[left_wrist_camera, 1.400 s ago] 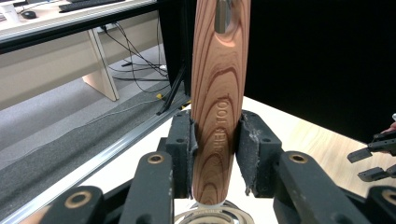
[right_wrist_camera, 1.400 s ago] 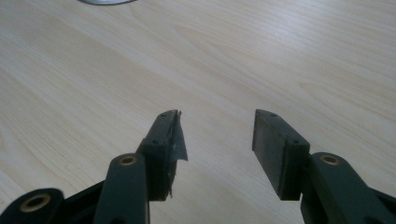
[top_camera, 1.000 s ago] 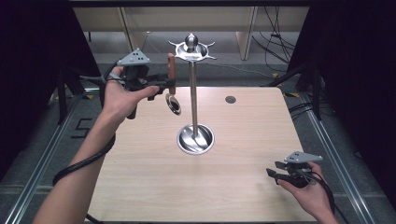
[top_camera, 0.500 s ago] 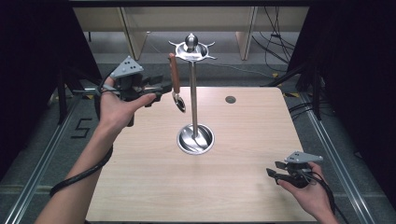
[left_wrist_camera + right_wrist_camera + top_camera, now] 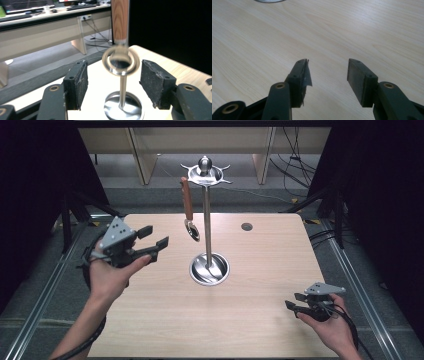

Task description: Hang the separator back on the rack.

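Observation:
A spoon (image 5: 188,205) with a brown wooden handle hangs by its top from a hook of the metal stand (image 5: 206,227), bowl down beside the pole. The stand rises from a round steel base (image 5: 209,269) at the table's middle. My left gripper (image 5: 156,237) is held in the air left of the spoon and apart from it; its jaws have just been opening and hold nothing. In the left gripper view the blurred spoon (image 5: 120,22) hangs beyond the open gripper (image 5: 115,80). My right gripper (image 5: 291,300) rests low at the near right, open (image 5: 328,72) over bare wood.
The light wooden table (image 5: 260,330) has a small dark round hole (image 5: 246,226) at its back right. Metal floor rails run along both sides. Pale benches stand behind the table, with dark curtains to the left and right.
The left gripper has opened and let go of the spoon, which now hangs from the stand. That hand has drawn back to the left and downward. The right hand has not moved.

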Demonstrator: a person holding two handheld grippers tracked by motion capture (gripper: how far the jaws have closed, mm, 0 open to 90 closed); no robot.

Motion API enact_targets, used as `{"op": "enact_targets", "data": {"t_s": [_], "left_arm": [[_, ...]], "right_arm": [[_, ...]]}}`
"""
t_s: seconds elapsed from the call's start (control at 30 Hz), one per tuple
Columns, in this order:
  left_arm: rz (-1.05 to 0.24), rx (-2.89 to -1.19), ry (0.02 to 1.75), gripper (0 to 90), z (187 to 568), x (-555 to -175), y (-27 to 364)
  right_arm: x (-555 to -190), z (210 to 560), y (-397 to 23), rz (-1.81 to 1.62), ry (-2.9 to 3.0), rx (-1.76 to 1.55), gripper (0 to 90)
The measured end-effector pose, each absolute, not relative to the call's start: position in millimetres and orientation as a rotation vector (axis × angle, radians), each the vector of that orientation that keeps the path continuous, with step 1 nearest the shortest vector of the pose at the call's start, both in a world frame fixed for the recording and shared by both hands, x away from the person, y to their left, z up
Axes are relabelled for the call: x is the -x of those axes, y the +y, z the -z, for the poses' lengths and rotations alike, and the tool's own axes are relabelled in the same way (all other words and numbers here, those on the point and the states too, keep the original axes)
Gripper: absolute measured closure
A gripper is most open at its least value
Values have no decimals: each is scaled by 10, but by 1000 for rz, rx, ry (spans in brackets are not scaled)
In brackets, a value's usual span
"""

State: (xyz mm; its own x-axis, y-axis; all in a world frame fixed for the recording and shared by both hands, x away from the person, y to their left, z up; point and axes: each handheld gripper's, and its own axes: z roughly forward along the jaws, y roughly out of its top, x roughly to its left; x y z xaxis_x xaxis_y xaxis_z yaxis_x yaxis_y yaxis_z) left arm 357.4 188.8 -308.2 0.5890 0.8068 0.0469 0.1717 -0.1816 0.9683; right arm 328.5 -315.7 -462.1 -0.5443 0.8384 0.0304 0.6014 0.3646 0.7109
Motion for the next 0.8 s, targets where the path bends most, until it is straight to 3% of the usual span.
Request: {"op": "enact_targets", "data": {"t_s": [0.2,0.4,0.8], "left_arm": [[-748,-1615,957,435,3726,-3224,1939],[-640,-1711,1053,438,4385,-3007,1902],[-598,-1822,1002,457,4569,-3078,1840]], "right_arm": [[-3290,4621,-3174,-978,2293,-1239,514],[-3291,4617,-3153,-983,2310,-1251,514],[-3282,4623,-3119,-959,2334,-1206,517]]}}
